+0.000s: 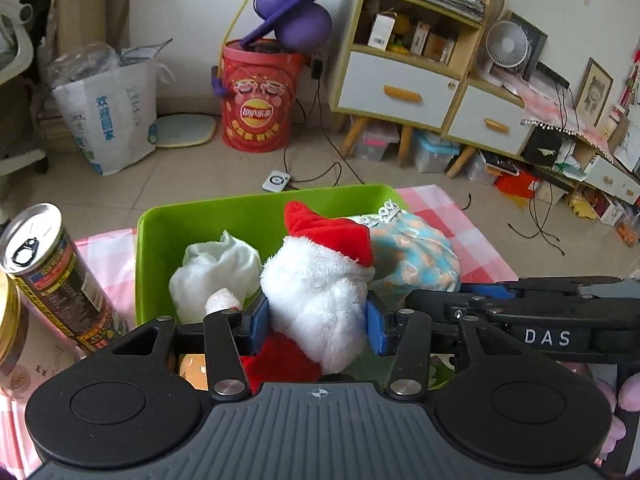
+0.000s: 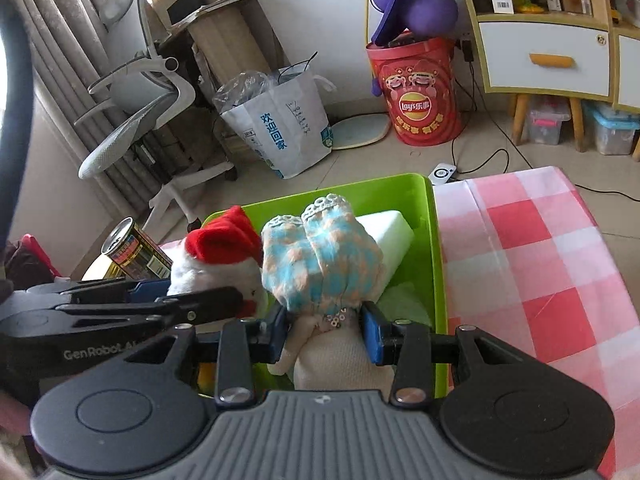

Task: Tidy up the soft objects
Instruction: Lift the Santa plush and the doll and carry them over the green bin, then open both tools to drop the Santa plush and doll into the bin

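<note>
My left gripper (image 1: 318, 322) is shut on a white plush Santa with a red hat (image 1: 320, 280), held over the near edge of the green bin (image 1: 200, 216). My right gripper (image 2: 326, 334) is shut on a blue and orange fuzzy sock bundle (image 2: 320, 256), held over the same bin (image 2: 400, 188). In the left wrist view the sock bundle (image 1: 416, 252) sits just right of the Santa. In the right wrist view the Santa (image 2: 218, 256) is just left of the socks. A crumpled white cloth (image 1: 216, 268) and a white foam block (image 2: 390, 230) lie in the bin.
The bin sits on a pink checked tablecloth (image 2: 532, 264). A drink can (image 1: 52, 268) stands left of the bin, next to a gold-rimmed tin (image 1: 10, 328). Beyond the table are a red Lay's bucket (image 1: 260, 96), a paper bag (image 1: 108, 112) and a shelf unit (image 1: 416, 48).
</note>
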A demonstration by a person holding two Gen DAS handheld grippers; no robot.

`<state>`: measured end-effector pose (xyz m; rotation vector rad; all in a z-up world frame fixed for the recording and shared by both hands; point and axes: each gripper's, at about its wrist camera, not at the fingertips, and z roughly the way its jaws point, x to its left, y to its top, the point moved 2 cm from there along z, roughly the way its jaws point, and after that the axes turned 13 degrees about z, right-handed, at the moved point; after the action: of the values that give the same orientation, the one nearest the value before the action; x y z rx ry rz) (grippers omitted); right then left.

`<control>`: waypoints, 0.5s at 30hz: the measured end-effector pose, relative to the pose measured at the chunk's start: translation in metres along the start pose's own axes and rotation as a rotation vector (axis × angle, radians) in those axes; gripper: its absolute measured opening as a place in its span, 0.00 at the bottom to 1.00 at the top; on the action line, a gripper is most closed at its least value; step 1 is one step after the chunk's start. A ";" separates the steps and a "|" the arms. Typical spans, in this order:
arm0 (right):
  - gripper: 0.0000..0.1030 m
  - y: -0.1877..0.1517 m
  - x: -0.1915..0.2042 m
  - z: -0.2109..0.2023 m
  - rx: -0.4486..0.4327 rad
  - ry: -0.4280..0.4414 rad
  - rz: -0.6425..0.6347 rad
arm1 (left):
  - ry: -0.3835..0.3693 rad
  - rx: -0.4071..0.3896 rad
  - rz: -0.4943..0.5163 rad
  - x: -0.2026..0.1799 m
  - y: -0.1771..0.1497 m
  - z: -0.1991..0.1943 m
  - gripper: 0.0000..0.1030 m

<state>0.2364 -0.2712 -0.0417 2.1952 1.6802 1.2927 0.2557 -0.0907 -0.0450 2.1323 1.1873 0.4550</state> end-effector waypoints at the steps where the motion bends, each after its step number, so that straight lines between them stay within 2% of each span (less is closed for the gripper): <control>1: 0.12 0.000 0.000 0.001 0.000 -0.001 0.001 | -0.008 0.004 -0.012 0.002 0.000 0.001 0.47; 8: 0.12 -0.005 -0.010 0.008 -0.001 0.003 0.065 | -0.067 -0.002 -0.135 0.019 -0.004 0.012 0.47; 15: 0.12 -0.008 -0.019 0.015 -0.007 0.014 0.115 | -0.055 0.021 -0.138 0.022 0.005 0.032 0.48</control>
<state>0.2389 -0.2778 -0.0662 2.3149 1.5719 1.3414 0.2885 -0.0857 -0.0649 2.0503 1.3029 0.3219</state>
